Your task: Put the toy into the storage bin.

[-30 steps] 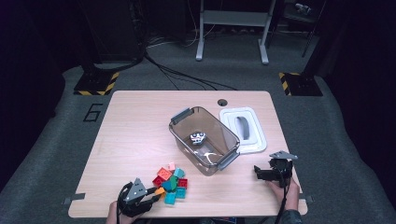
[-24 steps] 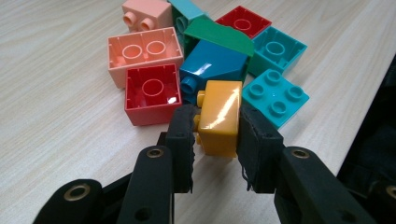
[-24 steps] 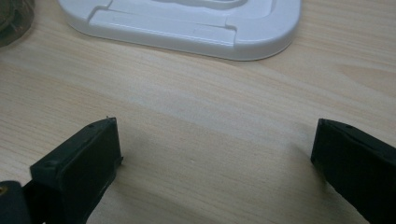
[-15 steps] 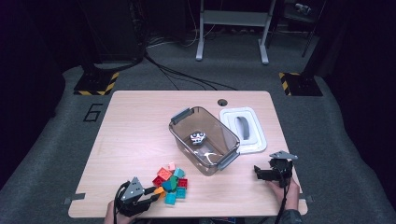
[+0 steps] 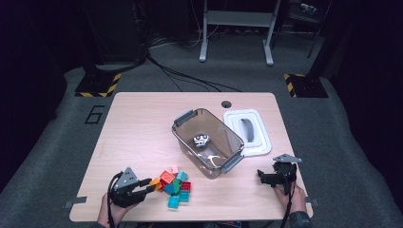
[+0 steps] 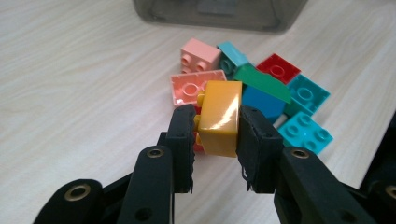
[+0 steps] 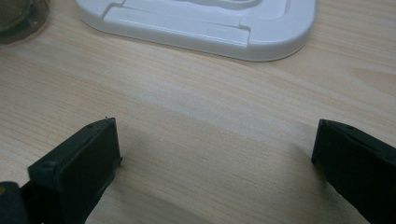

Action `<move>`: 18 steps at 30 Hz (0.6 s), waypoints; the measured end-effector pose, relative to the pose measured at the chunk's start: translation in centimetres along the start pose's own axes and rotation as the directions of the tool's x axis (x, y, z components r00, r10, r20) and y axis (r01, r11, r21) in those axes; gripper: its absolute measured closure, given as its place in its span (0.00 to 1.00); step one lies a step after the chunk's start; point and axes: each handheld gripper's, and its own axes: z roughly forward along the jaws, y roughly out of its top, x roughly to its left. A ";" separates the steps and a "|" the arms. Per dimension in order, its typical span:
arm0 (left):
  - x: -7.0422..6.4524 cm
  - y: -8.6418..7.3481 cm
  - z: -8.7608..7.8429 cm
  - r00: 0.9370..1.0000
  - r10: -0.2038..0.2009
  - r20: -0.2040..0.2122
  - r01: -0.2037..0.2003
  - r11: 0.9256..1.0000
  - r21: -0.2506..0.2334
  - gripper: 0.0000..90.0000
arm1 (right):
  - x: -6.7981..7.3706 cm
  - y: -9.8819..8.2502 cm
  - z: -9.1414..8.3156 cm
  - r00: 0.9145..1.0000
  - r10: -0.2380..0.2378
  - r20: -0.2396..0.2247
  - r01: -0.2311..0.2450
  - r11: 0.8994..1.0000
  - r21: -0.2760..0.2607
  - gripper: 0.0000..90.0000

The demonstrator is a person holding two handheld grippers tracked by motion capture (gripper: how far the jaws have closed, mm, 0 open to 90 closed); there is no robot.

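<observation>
Orange brick [image 6: 219, 119] sits pinched tight in the left gripper [image 6: 215, 140], likely bound for the clear bin [image 5: 209, 142]. Right gripper [image 7: 215, 154] waits wide, holding nothing.

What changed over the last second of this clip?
The left tool, shut on the orange brick, has lifted it slightly off the brick pile. The right tool stayed open and still beside the clear bin; the white lid is unmoved.
</observation>
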 end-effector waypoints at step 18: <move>4.4 3.9 0.6 0.998 -0.060 -0.030 0.060 0.998 0.006 0.75 | -0.3 -0.3 -0.3 1.000 -0.007 -0.019 0.007 1.000 0.005 0.00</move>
